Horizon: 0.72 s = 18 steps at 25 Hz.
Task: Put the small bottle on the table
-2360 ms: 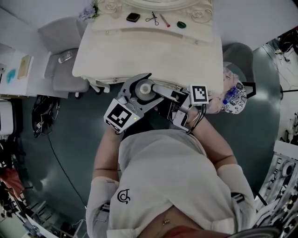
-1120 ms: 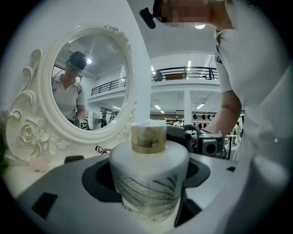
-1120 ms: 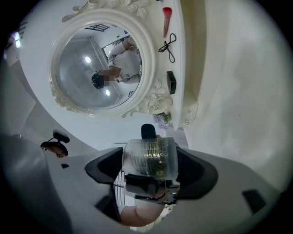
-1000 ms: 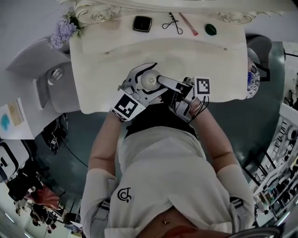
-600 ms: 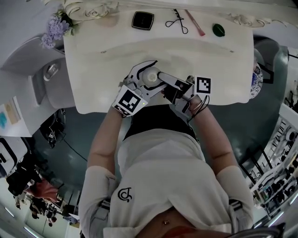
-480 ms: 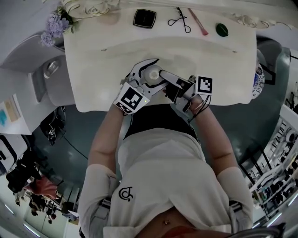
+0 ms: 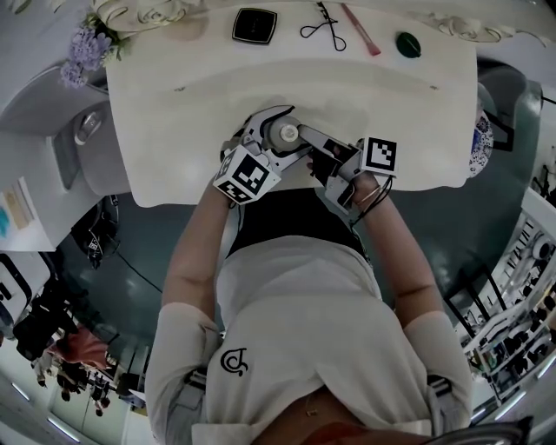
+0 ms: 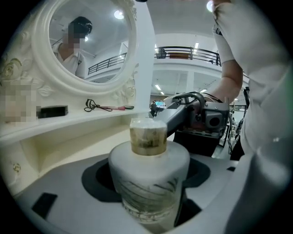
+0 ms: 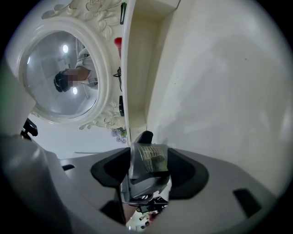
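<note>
The small white bottle with its gold-tinted cap stands upright between the jaws of my left gripper, which is shut on its body. It is held just over the front part of the cream dressing table. My right gripper reaches in from the right. Its jaws have just been closing, and its pads now press on both sides of the cap. In the head view the bottle shows from above between the two grippers.
On the table's back shelf lie a black compact, a metal lash curler, a pink stick and a green round piece. Purple flowers stand at the back left. An ornate mirror rises behind.
Both grippers, with the bottle between them, have moved from the table's front edge to over the tabletop and lower. The right gripper's jaws have closed in on the cap.
</note>
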### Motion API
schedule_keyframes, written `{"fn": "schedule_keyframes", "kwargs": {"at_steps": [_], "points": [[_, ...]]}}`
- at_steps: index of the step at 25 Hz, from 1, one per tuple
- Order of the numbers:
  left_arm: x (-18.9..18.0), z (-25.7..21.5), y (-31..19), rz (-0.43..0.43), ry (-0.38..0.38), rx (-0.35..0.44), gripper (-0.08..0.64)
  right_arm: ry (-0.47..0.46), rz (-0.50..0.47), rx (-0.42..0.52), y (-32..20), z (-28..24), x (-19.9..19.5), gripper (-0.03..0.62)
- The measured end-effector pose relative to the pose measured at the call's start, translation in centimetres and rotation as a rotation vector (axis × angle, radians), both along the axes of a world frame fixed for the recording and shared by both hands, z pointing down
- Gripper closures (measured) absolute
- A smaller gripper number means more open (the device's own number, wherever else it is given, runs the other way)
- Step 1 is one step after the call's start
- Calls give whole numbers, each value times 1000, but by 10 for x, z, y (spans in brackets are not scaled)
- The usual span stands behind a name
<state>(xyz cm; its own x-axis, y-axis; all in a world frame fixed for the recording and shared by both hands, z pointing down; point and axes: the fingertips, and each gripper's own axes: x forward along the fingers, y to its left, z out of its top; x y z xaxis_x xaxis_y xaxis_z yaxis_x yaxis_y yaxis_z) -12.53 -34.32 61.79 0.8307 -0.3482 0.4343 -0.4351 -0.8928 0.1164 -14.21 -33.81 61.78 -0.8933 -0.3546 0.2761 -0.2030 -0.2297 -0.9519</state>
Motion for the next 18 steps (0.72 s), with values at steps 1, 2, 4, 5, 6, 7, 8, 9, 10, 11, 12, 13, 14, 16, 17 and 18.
{"fn": "schedule_keyframes", "kwargs": {"at_steps": [1, 2, 4, 5, 6, 7, 8, 9, 10, 11, 12, 13, 14, 16, 17, 18], "points": [[1, 1, 1, 4, -6, -3, 209, 6, 4, -4, 1, 1, 2, 336], [2, 2, 2, 9, -15, -2, 209, 12, 6, -3, 2, 2, 3, 336], [3, 4, 4, 17, -38, 5, 209, 26, 1, 3, 3, 4, 5, 336], [4, 6, 4, 18, -49, 10, 209, 32, -3, 4, 4, 5, 7, 337], [4, 7, 4, 19, -56, 14, 209, 36, -6, 4, 4, 5, 8, 337], [5, 7, 4, 17, -60, 15, 209, 39, -7, 5, 4, 6, 8, 338], [5, 8, 4, 17, -62, 13, 209, 41, -8, 7, 4, 6, 9, 339], [5, 8, 4, 17, -63, 9, 209, 41, -7, 8, 3, 6, 9, 339], [4, 8, 3, 20, -63, 4, 209, 39, -8, 10, 3, 7, 9, 339], [5, 8, 3, 22, -62, -1, 209, 38, -9, 14, 3, 7, 8, 339], [5, 8, 4, 25, -62, -5, 209, 39, -13, 19, 3, 7, 8, 338], [5, 9, 5, 25, -63, -7, 209, 43, -20, 23, 4, 7, 7, 337], [5, 9, 6, 23, -67, -8, 207, 50, -30, 27, 6, 8, 6, 337], [1, 10, 7, 5, -73, -5, 187, 61, -52, 27, 9, 9, 4, 333], [-1, 10, 8, -10, -76, -2, 175, 62, -62, 26, 11, 9, 2, 333], [-3, 10, 9, -25, -79, 1, 161, 61, -68, 23, 13, 8, 1, 333]]}}
